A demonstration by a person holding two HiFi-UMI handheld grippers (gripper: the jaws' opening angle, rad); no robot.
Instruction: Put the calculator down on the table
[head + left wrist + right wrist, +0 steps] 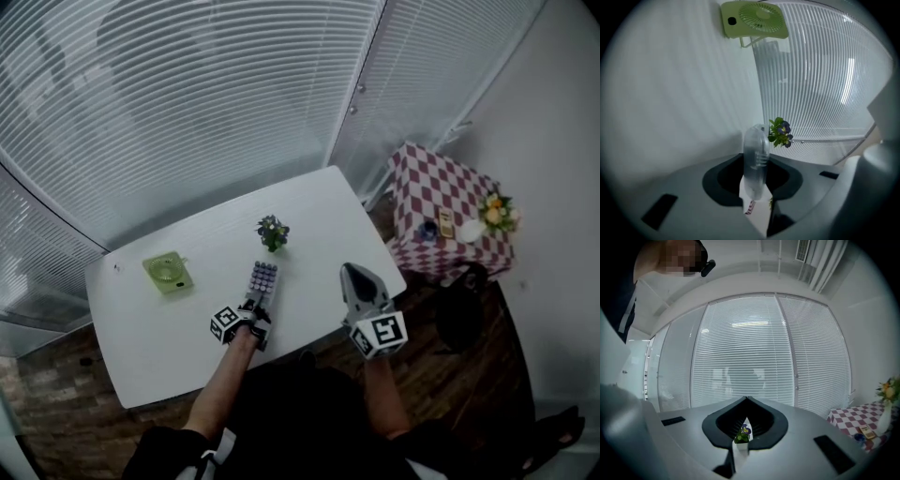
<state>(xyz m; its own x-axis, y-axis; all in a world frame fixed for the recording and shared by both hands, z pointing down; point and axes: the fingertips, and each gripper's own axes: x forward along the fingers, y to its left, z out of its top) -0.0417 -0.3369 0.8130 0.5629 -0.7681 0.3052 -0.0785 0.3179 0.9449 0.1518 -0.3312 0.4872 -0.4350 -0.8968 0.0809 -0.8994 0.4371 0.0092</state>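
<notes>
Calculator (pixel 263 278) — gripped by its near end in the left gripper's (pixel 253 303) jaws, far end out over the white bench (pixel 159 347). It sits just this side of the small potted flowers (pixel 273 232), with the green fan (pixel 168 272) well off to the left. Can't tell if it touches the top. Right gripper (pixel 351 274) jaws are closed on nothing, near the bench edge. Reads as the set-down step — next: lay it flat, confirm contact, release the jaws, back out straight.

No legible txt or nos. anywhere (all too blurry).
</notes>
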